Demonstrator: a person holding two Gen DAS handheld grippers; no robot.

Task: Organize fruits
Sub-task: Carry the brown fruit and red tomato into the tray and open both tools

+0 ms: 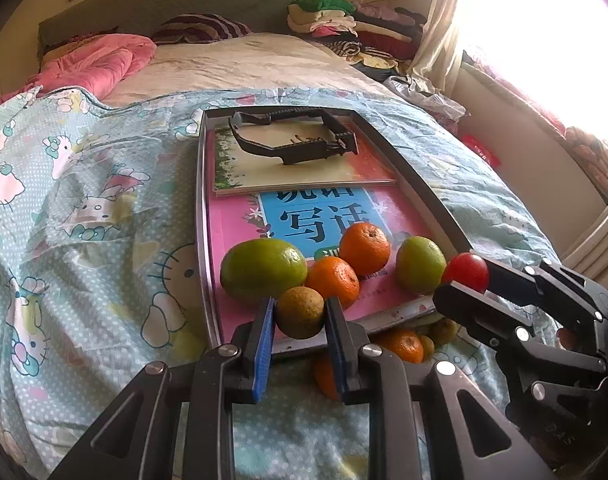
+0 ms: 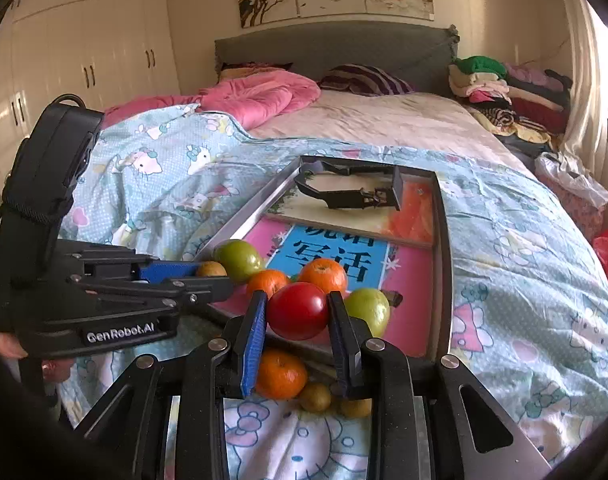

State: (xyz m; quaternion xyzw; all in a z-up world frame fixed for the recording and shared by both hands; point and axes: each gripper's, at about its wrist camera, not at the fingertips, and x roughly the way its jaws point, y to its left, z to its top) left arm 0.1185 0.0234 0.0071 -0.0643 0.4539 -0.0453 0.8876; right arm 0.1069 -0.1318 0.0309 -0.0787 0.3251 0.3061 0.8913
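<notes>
Fingers [image 1: 264, 332] clamping brown fruit [image 1: 300, 312]

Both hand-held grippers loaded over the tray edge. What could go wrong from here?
1. The left hand-held gripper pinches a small brownish fruit and the right hand-held gripper a red tomato; both are round and may slip out.
2. The tray lies on rumpled bedding, so released fruit may roll.
3. Fruit is crowded at the near end: a large green citrus and an orange may get knocked off.
</notes>
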